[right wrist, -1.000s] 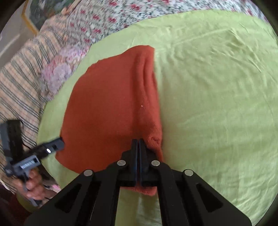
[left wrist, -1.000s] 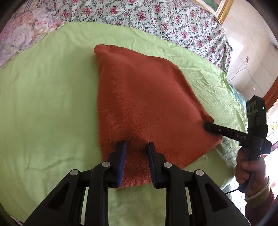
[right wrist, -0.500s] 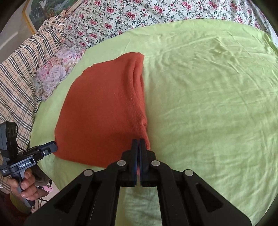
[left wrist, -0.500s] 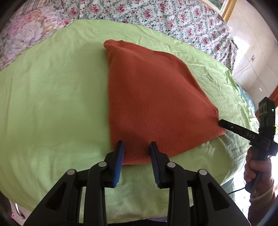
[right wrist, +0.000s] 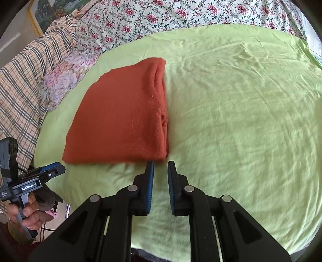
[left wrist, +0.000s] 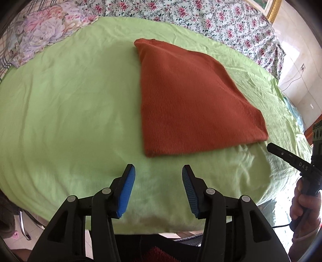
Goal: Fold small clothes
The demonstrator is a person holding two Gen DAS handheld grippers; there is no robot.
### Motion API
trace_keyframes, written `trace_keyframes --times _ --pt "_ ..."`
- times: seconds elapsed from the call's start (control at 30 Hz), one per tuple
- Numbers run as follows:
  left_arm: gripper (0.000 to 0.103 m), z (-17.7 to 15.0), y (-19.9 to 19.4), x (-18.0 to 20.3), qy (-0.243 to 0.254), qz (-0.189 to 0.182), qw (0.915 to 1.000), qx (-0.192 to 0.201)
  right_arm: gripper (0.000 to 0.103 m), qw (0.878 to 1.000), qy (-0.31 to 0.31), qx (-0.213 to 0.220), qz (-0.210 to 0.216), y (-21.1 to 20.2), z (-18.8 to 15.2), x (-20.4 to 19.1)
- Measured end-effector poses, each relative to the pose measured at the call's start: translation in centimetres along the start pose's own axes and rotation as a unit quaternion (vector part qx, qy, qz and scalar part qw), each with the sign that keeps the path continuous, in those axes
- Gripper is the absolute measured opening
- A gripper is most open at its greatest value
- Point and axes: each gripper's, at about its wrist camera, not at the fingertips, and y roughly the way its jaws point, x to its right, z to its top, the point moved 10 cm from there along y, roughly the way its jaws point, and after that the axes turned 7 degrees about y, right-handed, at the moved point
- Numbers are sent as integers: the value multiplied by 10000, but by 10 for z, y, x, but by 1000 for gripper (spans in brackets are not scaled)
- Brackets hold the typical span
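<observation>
A bed covered by a light green sheet [left wrist: 70, 104] fills the scene, with a floral quilt [left wrist: 201, 18] along its far side and a pale flowered pillow [left wrist: 40, 34] at the far left corner.

Left wrist view: a rust-orange knit garment [left wrist: 191, 100] lies folded flat on the green sheet, a rough square with a thicker edge on its left. The left hand-held gripper [left wrist: 159, 191] hovers just in front of the garment's near edge, apart from it, jaws spread wide and holding nothing. To the right of the garment's near right corner, the right hand-held gripper [left wrist: 281, 154] shows side-on, close to that corner but not touching.

Right wrist view: the same garment [right wrist: 120, 121] lies left of centre, its stacked fold layers showing along its right edge. The right hand-held gripper [right wrist: 161, 175] sits just off the garment's near right corner, jaws parted a little, gripping nothing. The left hand-held gripper [right wrist: 50, 171] is below the garment's near left corner. A plaid blanket [right wrist: 24, 90] lies beyond the garment's left side.

The fold looks finished or nearly so. The risk is a finger snagging the loose knit on the way out, dragging layers open, or the garment slipping toward the bed's near edge.
</observation>
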Motion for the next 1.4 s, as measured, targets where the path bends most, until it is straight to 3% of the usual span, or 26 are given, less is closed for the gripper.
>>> trace_keyframes --times 0.2,0.33,0.4,0.47,0.63,0.77,0.93,1.4 --pt "62 -12 -10 6 194 203 9996 -21 16 9998 -157 -120 37 -8 -19 -14" --pt "72 -17 -17 8 348 347 9988 -25 34 9994 -217 -230 104 -11 -33 -23" --pt "79 -19 -20 7 423 456 9981 -24 38 9992 -306 -251 69 -12 -40 -27" --pt "80 -20 -22 8 489 523 9974 -6 47 9989 -370 -269 61 -13 -44 -29" --pt "80 -18 -21 3 485 558 9973 7 55 9989 -381 -280 77 -11 -45 -32" --pt "81 -9 -19 -4 464 678 9966 104 69 9988 -420 -224 101 -9 -42 -38" --pt "82 4 -17 -8 355 701 9969 99 73 9982 -572 -175 36 -6 -35 -41" --pt "88 41 -21 -2 622 1022 9923 319 86 9971 -760 -27 51 -1 -2 -56"
